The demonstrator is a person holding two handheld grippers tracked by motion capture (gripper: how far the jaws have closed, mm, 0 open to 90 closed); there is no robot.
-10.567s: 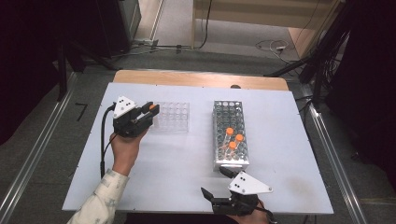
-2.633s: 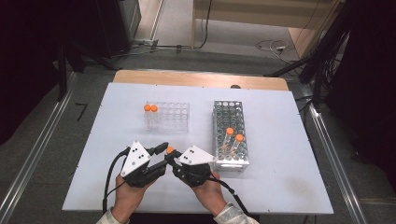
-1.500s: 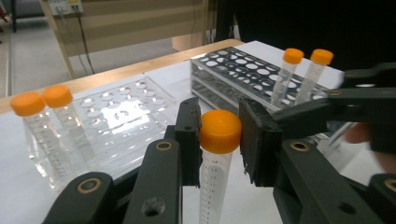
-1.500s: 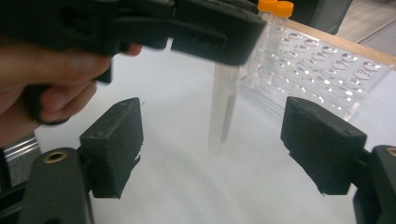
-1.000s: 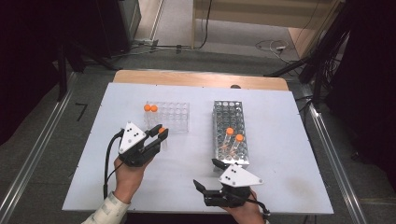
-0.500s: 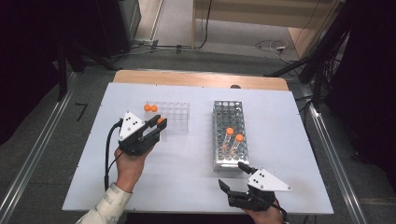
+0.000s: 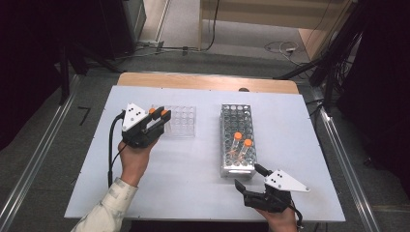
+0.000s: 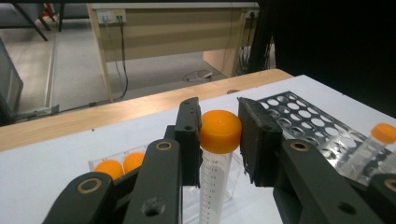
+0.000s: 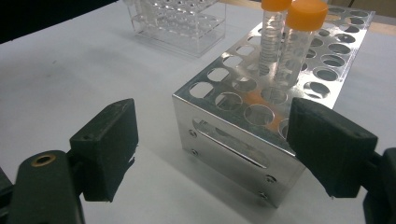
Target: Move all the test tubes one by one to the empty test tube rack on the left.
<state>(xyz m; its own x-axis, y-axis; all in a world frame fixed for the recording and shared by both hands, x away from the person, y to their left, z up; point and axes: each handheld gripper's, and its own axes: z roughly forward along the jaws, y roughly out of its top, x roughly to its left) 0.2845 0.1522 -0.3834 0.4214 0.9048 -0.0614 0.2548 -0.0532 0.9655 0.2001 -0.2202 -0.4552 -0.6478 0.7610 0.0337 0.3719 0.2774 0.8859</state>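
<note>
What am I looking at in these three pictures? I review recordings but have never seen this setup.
A person at a white table holds a two-jaw hand tool in each hand. The high view looks down from above; the other two come from cameras riding on each tool, looking along its black jaws. The left gripper is shut on the orange cap of a clear tube, near a clear plastic rack already holding two orange-capped tubes. The right gripper is open and holds nothing, beside a metal rack where two more capped tubes stand upright.
</note>
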